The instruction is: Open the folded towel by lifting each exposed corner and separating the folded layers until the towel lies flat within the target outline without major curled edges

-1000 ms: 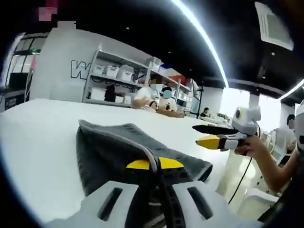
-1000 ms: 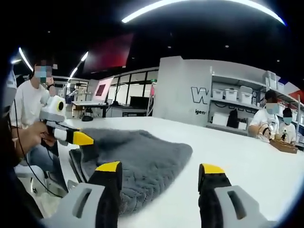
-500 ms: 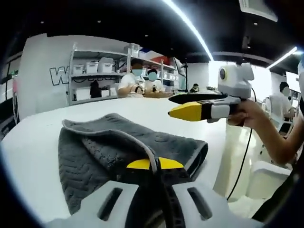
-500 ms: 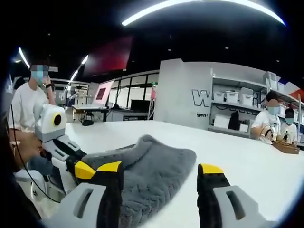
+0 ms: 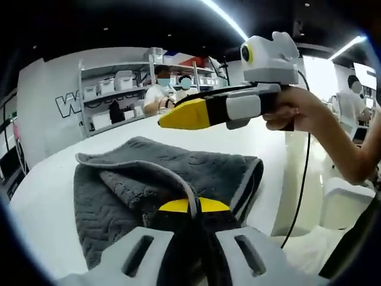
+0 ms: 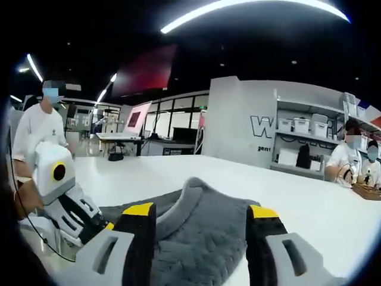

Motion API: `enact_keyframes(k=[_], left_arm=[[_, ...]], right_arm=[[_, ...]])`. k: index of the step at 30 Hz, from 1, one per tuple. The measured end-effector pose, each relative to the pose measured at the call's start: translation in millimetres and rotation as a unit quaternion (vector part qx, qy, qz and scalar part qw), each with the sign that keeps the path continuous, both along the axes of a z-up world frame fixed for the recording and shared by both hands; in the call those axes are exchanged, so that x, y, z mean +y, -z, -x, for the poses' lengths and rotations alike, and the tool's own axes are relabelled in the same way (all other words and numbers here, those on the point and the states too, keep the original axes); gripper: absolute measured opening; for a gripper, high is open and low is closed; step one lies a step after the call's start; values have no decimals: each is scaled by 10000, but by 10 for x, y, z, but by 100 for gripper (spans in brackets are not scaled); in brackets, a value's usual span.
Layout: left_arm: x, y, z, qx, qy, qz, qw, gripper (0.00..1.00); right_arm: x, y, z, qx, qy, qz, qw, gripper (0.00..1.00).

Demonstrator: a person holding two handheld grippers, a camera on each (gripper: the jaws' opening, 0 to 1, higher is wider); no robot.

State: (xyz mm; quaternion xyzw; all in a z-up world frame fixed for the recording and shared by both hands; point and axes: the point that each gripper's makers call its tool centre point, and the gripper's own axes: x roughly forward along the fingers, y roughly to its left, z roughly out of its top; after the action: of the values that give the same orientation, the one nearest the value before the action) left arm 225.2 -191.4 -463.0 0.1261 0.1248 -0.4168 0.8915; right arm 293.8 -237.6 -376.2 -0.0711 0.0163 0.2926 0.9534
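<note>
One towel corner lifted higher by left gripper; right gripper nearer.

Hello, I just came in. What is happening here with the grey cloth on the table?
A person is unfolding a grey towel on a white table, with a hand-held gripper in each hand. The left gripper is shut on the towel's pale edge, lifting a layer. The right gripper is open, its jaws on either side of a raised fold, and grips nothing yet. The towel is not yet flat.
</note>
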Motion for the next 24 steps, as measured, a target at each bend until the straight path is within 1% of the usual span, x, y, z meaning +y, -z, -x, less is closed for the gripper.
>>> enact_keyframes(k=[5, 10, 16, 19, 24], left_arm=[[2, 17, 13, 2, 22, -5, 10000, 2], [-5, 28, 15, 45, 50, 47, 10000, 2], [-20, 38, 8, 77, 49, 128, 9999, 2], [-20, 43, 10, 53, 48, 155, 9999, 2], [-23, 36, 7, 36, 66, 181, 9998, 1]], right_arm=[[82, -49, -107, -35, -56, 8, 10000, 59], [186, -75, -174, -85, -193, 123, 9997, 59], [266, -45, -283, -49, -284, 151, 9995, 58], [305, 26, -366, 54, -289, 178, 9994, 58], [392, 57, -465, 127, -350, 172, 9992, 57]])
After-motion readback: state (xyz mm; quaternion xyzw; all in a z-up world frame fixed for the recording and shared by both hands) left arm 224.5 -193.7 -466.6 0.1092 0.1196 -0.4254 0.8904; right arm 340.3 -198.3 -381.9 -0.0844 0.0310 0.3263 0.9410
